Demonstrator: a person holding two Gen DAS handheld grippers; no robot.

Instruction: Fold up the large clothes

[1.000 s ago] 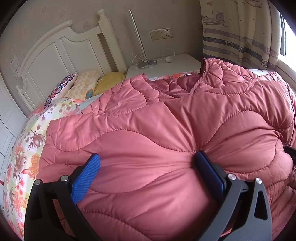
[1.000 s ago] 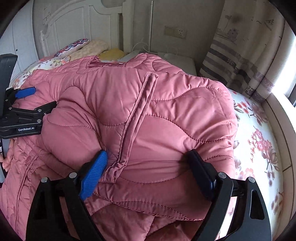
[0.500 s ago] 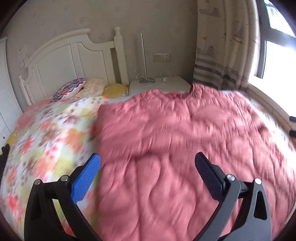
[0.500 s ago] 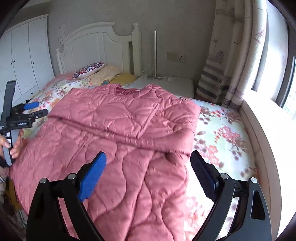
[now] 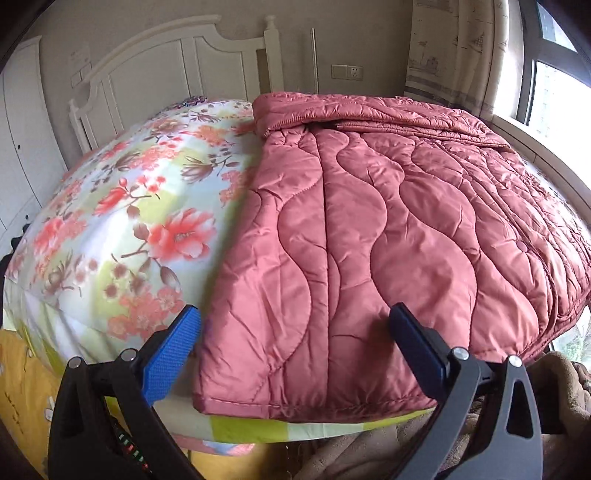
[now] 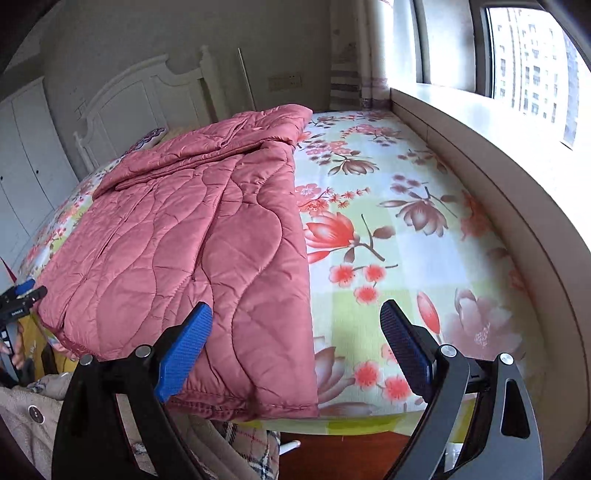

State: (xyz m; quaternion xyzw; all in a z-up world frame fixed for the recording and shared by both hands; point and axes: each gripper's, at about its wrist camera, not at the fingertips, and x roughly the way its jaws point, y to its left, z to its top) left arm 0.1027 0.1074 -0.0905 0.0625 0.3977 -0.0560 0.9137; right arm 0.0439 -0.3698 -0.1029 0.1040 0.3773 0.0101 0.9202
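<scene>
Pink quilted coat (image 5: 388,229) lies flat on the floral bedsheet (image 5: 122,221), its hem at the foot edge of the bed. Left gripper (image 5: 295,354), jaws spread and holding nothing, hovers at the hem's six o'clock. Right gripper (image 6: 295,343), jaws likewise spread and empty, hangs over the coat's five o'clock corner.

White headboard (image 5: 159,70), floral bed sheet (image 6: 399,236) — bright window (image 6: 528,55), patterned curtain (image 5: 450,51), beige wall (image 5: 221,18)
</scene>
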